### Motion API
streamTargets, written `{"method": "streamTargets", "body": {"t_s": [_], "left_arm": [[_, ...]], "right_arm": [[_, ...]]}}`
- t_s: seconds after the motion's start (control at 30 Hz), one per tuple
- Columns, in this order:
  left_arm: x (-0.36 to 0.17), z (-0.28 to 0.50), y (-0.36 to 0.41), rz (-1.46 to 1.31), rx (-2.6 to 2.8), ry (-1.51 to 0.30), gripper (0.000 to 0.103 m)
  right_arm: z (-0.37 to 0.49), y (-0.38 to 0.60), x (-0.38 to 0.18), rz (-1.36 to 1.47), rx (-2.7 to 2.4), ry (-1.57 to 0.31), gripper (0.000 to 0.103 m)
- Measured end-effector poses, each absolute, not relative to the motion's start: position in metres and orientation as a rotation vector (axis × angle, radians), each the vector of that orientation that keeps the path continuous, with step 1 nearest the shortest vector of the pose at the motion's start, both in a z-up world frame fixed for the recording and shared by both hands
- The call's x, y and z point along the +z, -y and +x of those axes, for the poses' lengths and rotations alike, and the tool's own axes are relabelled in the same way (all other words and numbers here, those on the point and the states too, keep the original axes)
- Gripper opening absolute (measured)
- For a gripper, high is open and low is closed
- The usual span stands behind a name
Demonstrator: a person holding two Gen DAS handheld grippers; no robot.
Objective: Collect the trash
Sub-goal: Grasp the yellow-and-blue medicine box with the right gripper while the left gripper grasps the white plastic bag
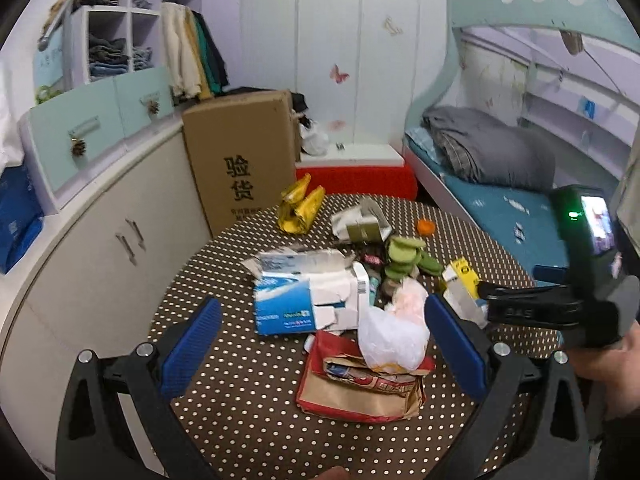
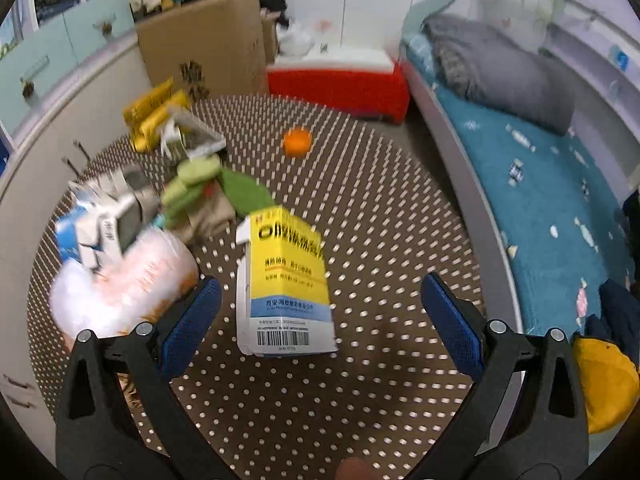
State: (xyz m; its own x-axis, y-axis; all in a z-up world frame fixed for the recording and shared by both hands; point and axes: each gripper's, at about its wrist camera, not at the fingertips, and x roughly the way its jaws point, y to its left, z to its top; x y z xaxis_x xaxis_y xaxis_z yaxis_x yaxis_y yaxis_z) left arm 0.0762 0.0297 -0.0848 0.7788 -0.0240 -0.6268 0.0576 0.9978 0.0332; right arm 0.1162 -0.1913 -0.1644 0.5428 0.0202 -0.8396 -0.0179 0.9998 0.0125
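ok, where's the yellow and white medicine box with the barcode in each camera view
Left wrist: the yellow and white box lies right of centre, just beyond the left tool's right finger, partly hidden by the other handheld tool.
Right wrist: the same box fills the centre, between the open fingers, barcode end nearest the camera.
Shared landmark: the orange cap on the dotted cloth beyond the box.
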Motion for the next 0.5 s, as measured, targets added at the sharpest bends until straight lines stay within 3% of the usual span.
{"method": "streamTargets", "body": {"t_s": [0.2, 0.27, 0.33, 0.5], "left_arm": [[-0.108, 0.097, -0.006, 0.127, -0.106, -0.737, 0.099], [-0.115, 0.104, 0.005, 0.154, -0.130, -0.759, 0.099], [-0.123, 0.112, 0.015, 0.190, -0.149, -0.779, 0.099], [-0.146, 0.128, 0.037, 0.284, -0.174, -0.831, 0.099]], "right_arm": [[0.131, 0.188, -0.189, 0.024, 0.090, -1.055, 0.095], [0.135, 0.187, -0.192, 0.017, 0.119, -1.066, 0.078], [0.137, 0.188, -0.195, 0.030, 0.160, -1.074, 0.055], [0.133, 0.198, -0.195, 0.039, 0.201, -1.061, 0.048]]}}
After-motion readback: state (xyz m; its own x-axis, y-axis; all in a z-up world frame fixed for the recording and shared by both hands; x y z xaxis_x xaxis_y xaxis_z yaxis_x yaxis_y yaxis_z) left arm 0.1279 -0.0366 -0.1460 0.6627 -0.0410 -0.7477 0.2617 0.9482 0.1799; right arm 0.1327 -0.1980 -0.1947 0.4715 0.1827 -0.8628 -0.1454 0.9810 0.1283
